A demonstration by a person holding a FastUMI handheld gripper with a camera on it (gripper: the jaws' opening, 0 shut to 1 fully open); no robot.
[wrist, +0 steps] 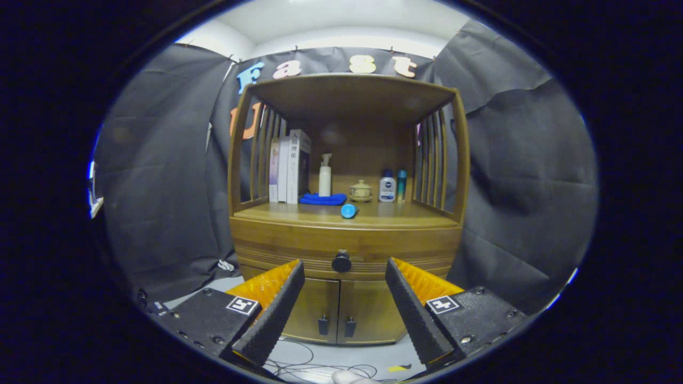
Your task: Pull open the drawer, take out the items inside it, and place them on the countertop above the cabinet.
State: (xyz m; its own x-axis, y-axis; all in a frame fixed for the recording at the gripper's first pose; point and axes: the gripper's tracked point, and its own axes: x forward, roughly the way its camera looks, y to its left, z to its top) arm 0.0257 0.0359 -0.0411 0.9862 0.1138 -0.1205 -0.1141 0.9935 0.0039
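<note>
— Inspector A: We find the gripper [344, 290] held in front of the wooden cabinet [347, 250], its two fingers [275, 314] spread wide and pinching nothing. The drawer [347, 256] sits flush in the cabinet front, closed, and its dark round knob [341, 262] shows in the gap between the fingertips, beyond them and not touched.

— Inspector B: We confirm. Below the drawer we note two cabinet doors [341, 309], closed, each with a small dark handle [323, 324] near the centre seam.

— Inspector A: On the countertop [373, 213] we record a row of upright books [291, 166] at the back left corner, against the slatted side. A folded blue cloth [322, 199] lies just beside them, with a white pump bottle [325, 176] standing behind it.

— Inspector B: At the middle of the back we see a small lidded ceramic pot [360, 190]; to its right stand a white bottle with a dark cap [387, 186] and a slim teal bottle [401, 185], close together. A blue cylinder [348, 210] lies on its side nearer the front edge, one round end facing us.

— Inspector A: We cannot tell what the drawer holds. Cables [315, 365] trail on the pale floor [373, 357] under the cabinet.
</note>
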